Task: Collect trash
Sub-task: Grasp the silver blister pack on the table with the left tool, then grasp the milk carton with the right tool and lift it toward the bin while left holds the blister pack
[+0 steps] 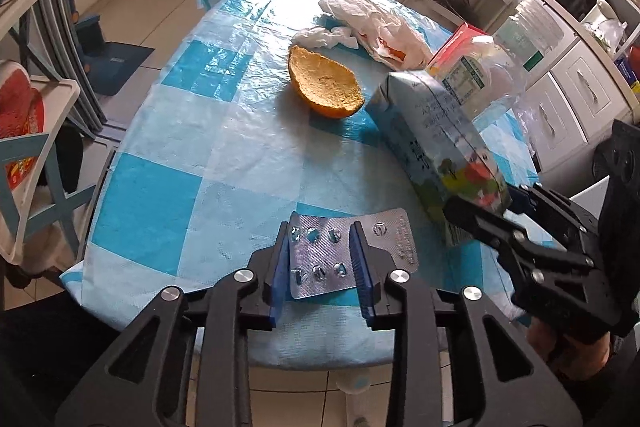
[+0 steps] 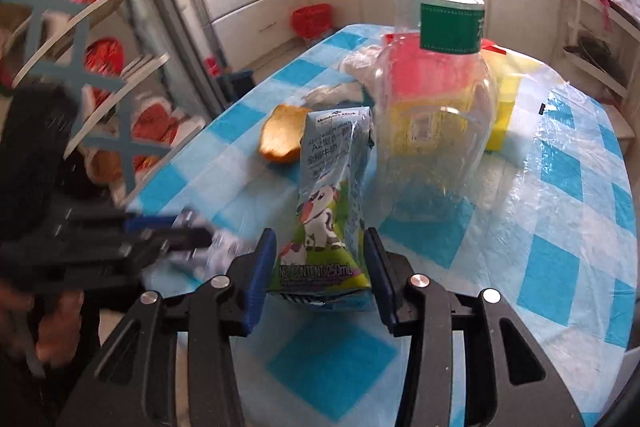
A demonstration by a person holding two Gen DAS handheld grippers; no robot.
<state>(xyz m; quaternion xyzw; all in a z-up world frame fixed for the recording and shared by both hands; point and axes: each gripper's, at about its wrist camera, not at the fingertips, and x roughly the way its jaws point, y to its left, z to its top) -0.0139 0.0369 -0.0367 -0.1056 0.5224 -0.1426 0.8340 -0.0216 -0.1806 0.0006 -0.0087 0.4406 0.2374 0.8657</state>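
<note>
Blue-padded left gripper (image 1: pixel 320 263) straddles a silver foil blister pack of pills (image 1: pixel 320 259) that lies flat on the blue-and-white checked plastic tablecloth (image 1: pixel 168 187). Its pads sit close at either edge of the foil, but I cannot tell whether they press on it. At about one o'clock from it lies a hollowed orange peel half (image 1: pixel 324 85), and beyond that, at twelve, a crumpled white tissue (image 1: pixel 326 37) beside a crinkled white plastic wrapper (image 1: pixel 372 23).

Further right, the right gripper (image 2: pixel 320 267) has its blue pads on either side of a small grey-blue milk carton with a cartoon cow (image 2: pixel 324 211). The left pad looks to touch the carton's base, though a sliver of gap seems to show on the right, so a firm clamp is not certain.

Only the right wrist view shows the cow print and the clear plastic bottle with a green label band (image 2: pixel 436 99) standing upright at one o'clock behind the carton, with yellow and red packaging (image 2: pixel 500 107) seen through it. Only the left wrist view shows the blister pack sharply; in the other it is a blur under the dark fingers at nine o'clock.
</note>
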